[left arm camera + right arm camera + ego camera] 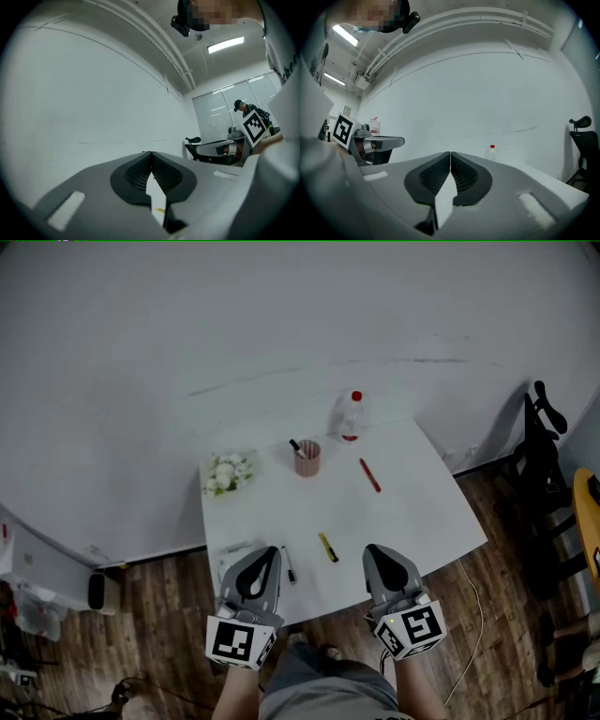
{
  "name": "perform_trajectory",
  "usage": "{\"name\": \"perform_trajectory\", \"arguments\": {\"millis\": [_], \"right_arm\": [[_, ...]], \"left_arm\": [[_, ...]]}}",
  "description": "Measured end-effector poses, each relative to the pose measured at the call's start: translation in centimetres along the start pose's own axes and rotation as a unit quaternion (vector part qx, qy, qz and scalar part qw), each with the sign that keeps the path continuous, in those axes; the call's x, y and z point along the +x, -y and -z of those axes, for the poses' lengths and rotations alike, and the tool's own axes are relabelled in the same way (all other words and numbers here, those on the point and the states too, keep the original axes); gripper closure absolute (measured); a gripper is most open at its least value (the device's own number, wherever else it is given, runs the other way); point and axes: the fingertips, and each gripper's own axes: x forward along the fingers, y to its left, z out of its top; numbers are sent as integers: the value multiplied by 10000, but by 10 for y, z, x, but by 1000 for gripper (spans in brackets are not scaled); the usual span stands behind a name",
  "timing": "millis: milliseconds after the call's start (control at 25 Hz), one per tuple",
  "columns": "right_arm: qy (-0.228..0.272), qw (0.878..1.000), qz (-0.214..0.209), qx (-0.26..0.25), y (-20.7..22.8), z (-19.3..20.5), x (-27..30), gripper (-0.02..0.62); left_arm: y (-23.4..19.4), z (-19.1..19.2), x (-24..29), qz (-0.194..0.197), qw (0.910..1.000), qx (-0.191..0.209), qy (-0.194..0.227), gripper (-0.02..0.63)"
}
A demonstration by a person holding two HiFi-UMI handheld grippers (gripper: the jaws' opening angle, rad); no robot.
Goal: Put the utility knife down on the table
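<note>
The yellow utility knife point(327, 547) lies flat on the white table point(422, 512), near the front edge, between my two grippers and touched by neither. My left gripper point(267, 551) hovers just left of it, jaws shut and empty. My right gripper point(375, 550) hovers just to its right, also shut and empty. In the left gripper view the pads point(140, 171) meet at the tip point(151, 153), and a yellow sliver of the knife point(161, 210) shows low in the gap. The right gripper view shows its jaws closed tip to tip point(450, 153).
A black pen point(289, 564) lies left of the knife. A red pen point(369, 474), a pink cup point(307, 458), a red-capped bottle point(350, 415) and white flowers point(228, 472) stand farther back. A black chair point(544, 451) is at the right, on the wooden floor.
</note>
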Motion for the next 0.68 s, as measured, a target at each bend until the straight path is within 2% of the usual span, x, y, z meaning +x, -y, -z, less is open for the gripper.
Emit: {"name": "perform_trajectory", "arguments": {"millis": [680], "right_arm": [[13,10000,5,-61,-3,-2,7,595]], "left_arm": [[-8,-3,2,-5,10000,22,38,597]]}}
